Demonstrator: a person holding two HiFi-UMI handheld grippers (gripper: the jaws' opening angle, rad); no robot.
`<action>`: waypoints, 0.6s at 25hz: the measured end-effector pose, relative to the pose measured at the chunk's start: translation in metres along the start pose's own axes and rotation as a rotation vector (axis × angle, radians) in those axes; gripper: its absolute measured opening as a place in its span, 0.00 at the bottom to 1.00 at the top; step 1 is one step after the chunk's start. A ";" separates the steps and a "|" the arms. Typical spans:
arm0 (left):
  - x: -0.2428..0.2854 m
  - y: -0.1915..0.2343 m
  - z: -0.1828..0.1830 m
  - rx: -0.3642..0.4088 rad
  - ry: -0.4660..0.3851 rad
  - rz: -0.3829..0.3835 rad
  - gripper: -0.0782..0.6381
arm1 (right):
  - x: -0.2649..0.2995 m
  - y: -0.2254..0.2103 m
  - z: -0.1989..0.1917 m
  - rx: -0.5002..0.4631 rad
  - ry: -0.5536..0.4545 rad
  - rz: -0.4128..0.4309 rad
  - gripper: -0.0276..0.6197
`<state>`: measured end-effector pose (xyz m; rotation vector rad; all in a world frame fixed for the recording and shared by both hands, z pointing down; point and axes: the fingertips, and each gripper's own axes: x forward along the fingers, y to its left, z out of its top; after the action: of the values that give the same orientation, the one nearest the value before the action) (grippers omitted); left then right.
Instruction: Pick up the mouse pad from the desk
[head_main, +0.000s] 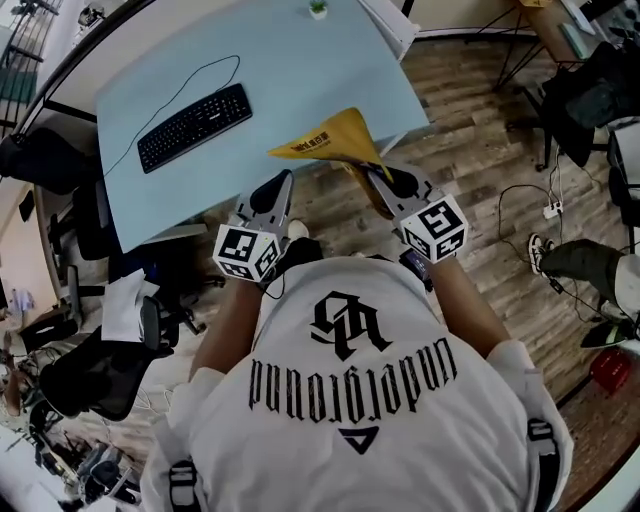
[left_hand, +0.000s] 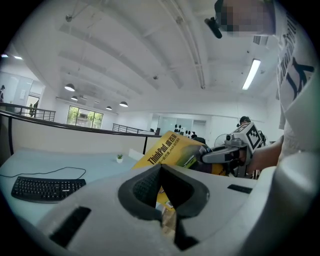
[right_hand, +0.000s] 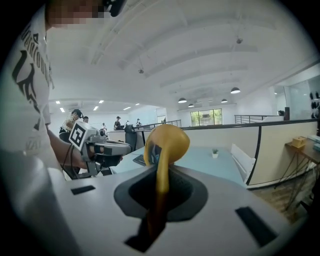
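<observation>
The yellow mouse pad (head_main: 330, 140) with black print is off the pale blue desk (head_main: 300, 60), hanging curled over the desk's near edge. My right gripper (head_main: 375, 178) is shut on its near corner. In the right gripper view the pad (right_hand: 165, 145) stands edge-on between the jaws of the right gripper (right_hand: 161, 172). In the left gripper view the pad (left_hand: 172, 150) is held up by the right gripper (left_hand: 202, 155). My left gripper (head_main: 278, 188) hovers beside it to the left, level with the desk edge. The left gripper (left_hand: 161, 167) has its jaws together with nothing between them.
A black keyboard (head_main: 195, 125) with its cable lies on the desk's left part. A small potted plant (head_main: 318, 8) stands at the far edge. Office chairs (head_main: 90, 370) and clutter crowd the left; wooden floor with cables (head_main: 520, 200) lies to the right.
</observation>
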<state>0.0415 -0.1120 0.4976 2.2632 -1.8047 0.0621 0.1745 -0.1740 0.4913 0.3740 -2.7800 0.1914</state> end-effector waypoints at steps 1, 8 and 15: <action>-0.001 -0.008 -0.003 -0.002 -0.001 0.008 0.12 | -0.007 0.001 -0.003 -0.001 -0.002 0.008 0.08; -0.017 -0.059 -0.016 -0.007 -0.010 0.048 0.12 | -0.056 0.008 -0.015 -0.013 -0.039 0.025 0.08; -0.044 -0.095 -0.021 0.004 -0.023 0.086 0.12 | -0.096 0.031 -0.026 -0.031 -0.066 0.065 0.08</action>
<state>0.1255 -0.0462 0.4940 2.1964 -1.9150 0.0548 0.2611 -0.1171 0.4800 0.2880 -2.8585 0.1544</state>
